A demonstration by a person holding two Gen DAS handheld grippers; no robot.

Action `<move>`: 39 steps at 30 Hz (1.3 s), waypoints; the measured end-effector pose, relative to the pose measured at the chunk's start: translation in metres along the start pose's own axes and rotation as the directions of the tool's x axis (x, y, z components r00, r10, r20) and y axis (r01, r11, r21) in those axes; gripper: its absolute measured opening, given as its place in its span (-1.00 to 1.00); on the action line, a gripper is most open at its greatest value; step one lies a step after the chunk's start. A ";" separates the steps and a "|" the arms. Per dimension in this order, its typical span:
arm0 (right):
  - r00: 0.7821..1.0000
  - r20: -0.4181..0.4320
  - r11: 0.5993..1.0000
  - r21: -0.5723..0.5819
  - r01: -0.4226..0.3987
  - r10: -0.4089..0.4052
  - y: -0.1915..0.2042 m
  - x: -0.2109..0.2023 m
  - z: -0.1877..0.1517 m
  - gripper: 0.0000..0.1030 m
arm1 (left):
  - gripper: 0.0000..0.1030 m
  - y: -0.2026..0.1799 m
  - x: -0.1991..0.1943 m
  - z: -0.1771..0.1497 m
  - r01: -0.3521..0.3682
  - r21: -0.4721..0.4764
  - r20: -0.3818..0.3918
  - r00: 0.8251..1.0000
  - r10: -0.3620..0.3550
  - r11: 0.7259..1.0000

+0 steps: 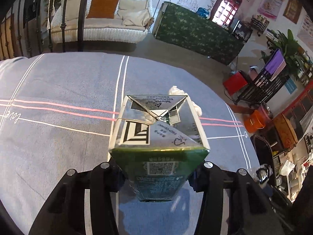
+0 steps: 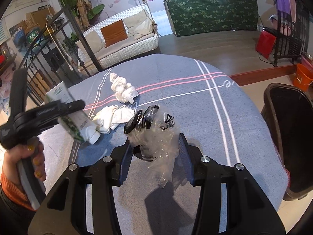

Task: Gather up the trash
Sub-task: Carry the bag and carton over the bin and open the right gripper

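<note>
My left gripper (image 1: 157, 173) is shut on a green and white drink carton (image 1: 158, 137), held above the grey tablecloth; its silver bottom faces the camera. The carton and left gripper also show in the right wrist view (image 2: 72, 115) at the left, tilted. My right gripper (image 2: 154, 150) is shut on a crumpled clear and black plastic wrapper (image 2: 152, 133), just above the cloth. Two crumpled white tissues lie on the table: one farther back (image 2: 123, 90), one (image 2: 111, 118) beside the carton's cap. A white tissue (image 1: 180, 92) peeks out behind the carton.
A dark open trash bin (image 2: 289, 133) stands at the table's right edge. The round table has a grey cloth (image 2: 195, 101) with white and pink stripes. Beyond it are a white wicker swing seat (image 2: 125, 45), a green-covered counter (image 2: 213, 13) and an orange bucket (image 2: 302, 78).
</note>
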State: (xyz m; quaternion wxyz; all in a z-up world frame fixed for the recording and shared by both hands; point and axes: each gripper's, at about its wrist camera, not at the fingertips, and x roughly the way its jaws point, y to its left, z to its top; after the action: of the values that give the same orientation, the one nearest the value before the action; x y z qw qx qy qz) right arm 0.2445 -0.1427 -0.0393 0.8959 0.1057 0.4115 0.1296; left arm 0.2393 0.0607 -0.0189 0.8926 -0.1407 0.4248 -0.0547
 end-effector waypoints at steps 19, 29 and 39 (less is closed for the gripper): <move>0.960 0.107 0.961 0.133 0.244 -0.258 -0.122 -0.077 -0.014 -0.11 | -0.05 -0.130 -0.009 -0.032 0.239 0.261 0.030 0.966 -0.255 0.935; 0.894 0.056 0.875 0.240 0.420 -0.444 -0.222 -0.087 -0.023 -0.11 | -0.05 -0.190 0.008 -0.051 0.341 0.364 -0.033 0.935 -0.353 0.867; 0.879 -0.035 0.846 0.256 0.468 -0.475 -0.264 -0.061 -0.036 -0.10 | -0.05 -0.229 0.023 -0.059 0.398 0.422 -0.097 0.913 -0.395 0.815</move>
State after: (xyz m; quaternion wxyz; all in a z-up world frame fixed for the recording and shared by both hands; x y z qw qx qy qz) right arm 0.2168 -0.4087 -0.0976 0.8849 0.1187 0.4246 -0.1504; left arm 0.2139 -0.1749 -0.0032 0.8690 -0.0242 0.3656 -0.3324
